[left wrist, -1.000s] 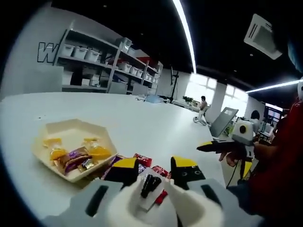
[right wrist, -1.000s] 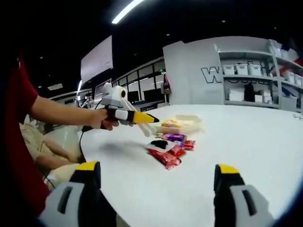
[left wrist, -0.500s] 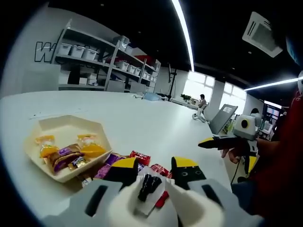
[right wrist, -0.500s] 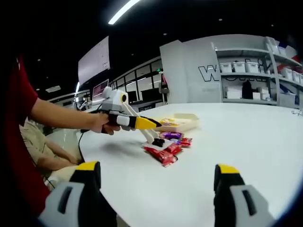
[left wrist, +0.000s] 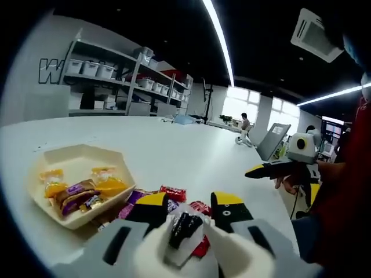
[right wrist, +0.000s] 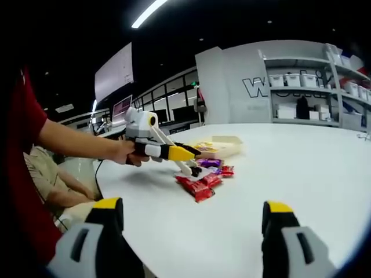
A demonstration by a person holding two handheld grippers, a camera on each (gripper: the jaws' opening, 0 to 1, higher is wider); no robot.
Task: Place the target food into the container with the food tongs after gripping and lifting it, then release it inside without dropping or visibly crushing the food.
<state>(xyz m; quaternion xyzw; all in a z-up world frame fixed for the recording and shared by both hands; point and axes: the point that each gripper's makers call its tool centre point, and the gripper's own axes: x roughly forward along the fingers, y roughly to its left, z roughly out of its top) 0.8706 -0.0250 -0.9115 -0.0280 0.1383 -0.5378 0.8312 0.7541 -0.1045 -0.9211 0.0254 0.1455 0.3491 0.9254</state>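
My left gripper [left wrist: 191, 207] is shut on white food tongs [left wrist: 174, 243]. The tongs pinch a dark snack in a clear wrapper [left wrist: 184, 227] just above a pile of red and purple snack packets [left wrist: 173, 194]. To the left stands the beige hexagonal container [left wrist: 87, 155], holding orange and purple wrapped snacks. In the right gripper view, the left gripper [right wrist: 188, 153] holds the tongs [right wrist: 186, 167] and the dark snack [right wrist: 196, 171] over the red packets [right wrist: 198, 186], with the container [right wrist: 227, 148] behind. My right gripper [right wrist: 191, 211] is open with nothing in it.
The round white table [left wrist: 185, 147] stretches far beyond the pile. The right gripper [left wrist: 259, 170], held in a hand, hovers at its right edge. Shelves with white bins [left wrist: 98, 72] line the back wall. A seated person's legs [right wrist: 49, 179] are beside the table.
The left gripper, with the tongs and dark snack, has drifted a little further over the packet pile. The right gripper has stayed open and nearly still.
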